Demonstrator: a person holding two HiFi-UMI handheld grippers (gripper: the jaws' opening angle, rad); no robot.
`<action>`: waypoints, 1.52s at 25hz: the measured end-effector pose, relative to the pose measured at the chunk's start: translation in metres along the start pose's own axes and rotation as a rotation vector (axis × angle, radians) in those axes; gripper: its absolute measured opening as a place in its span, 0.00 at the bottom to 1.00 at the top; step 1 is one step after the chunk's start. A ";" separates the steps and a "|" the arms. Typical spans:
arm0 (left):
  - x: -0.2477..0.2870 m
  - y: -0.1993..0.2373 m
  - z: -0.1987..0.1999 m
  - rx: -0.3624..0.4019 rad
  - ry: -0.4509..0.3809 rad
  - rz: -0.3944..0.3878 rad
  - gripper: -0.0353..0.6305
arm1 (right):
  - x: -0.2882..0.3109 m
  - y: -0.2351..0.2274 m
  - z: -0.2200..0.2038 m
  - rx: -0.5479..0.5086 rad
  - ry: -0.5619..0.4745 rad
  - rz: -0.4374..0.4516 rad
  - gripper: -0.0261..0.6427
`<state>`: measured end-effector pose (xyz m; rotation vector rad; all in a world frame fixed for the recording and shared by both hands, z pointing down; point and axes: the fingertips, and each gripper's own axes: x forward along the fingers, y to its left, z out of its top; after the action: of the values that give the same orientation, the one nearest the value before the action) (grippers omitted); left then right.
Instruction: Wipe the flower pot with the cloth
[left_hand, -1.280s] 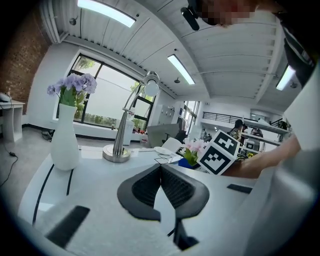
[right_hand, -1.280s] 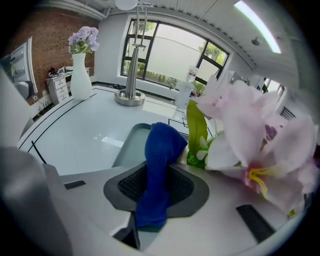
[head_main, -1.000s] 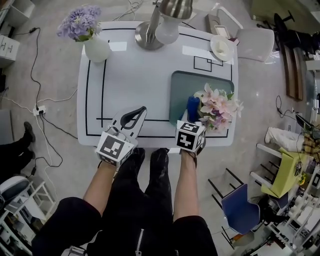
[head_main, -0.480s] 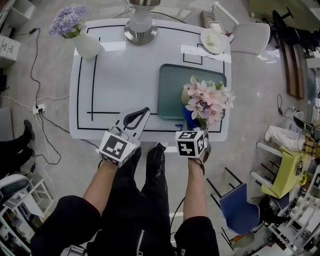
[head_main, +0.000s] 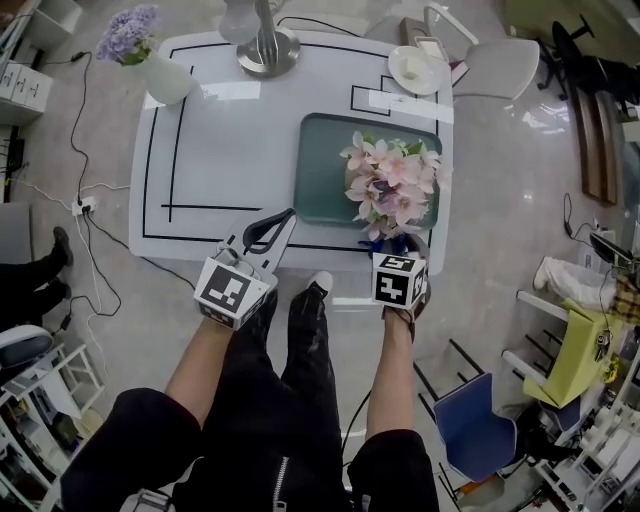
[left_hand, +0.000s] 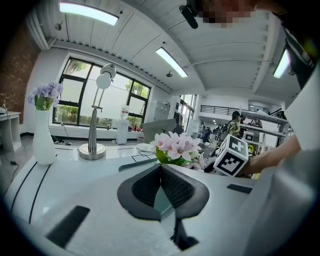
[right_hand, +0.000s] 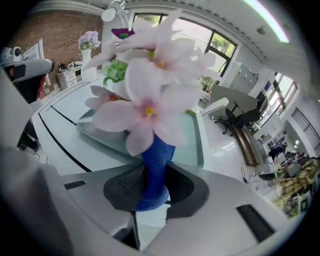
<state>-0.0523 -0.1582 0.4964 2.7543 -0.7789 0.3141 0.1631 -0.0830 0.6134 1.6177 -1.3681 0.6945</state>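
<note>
Blue flower pot (right_hand: 156, 162) clamped in right gripper (right_hand: 151, 186) | left gripper (left_hand: 160, 171) jaws pressed together

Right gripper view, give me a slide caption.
Right gripper shut on a blue cloth, pink flowers close behind it.

Glossy white table (head_main: 240, 150), smooth teal tray (head_main: 318, 170) (plastic-looking), shiny metal lamp base (head_main: 268, 50), smooth blue flower pot (right_hand: 156, 165).

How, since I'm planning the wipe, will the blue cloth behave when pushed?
Likely floppy: the blue cloth bunches into a soft roll between the right gripper's shut jaws. Probably light and not slippery, judging by its woven texture. It may buckle unless pressed near the jaws.
</note>
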 end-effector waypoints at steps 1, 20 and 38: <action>0.000 -0.004 0.001 0.005 -0.003 0.011 0.06 | -0.003 -0.007 -0.004 0.010 -0.012 0.000 0.18; -0.079 -0.095 0.038 0.045 -0.090 0.157 0.06 | -0.172 0.032 0.016 0.154 -0.537 0.270 0.18; -0.251 -0.187 0.036 0.061 -0.184 0.186 0.06 | -0.348 0.117 -0.051 0.063 -0.713 0.280 0.18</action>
<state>-0.1564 0.1052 0.3579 2.8013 -1.0922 0.1225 -0.0263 0.1261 0.3719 1.8286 -2.1284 0.3134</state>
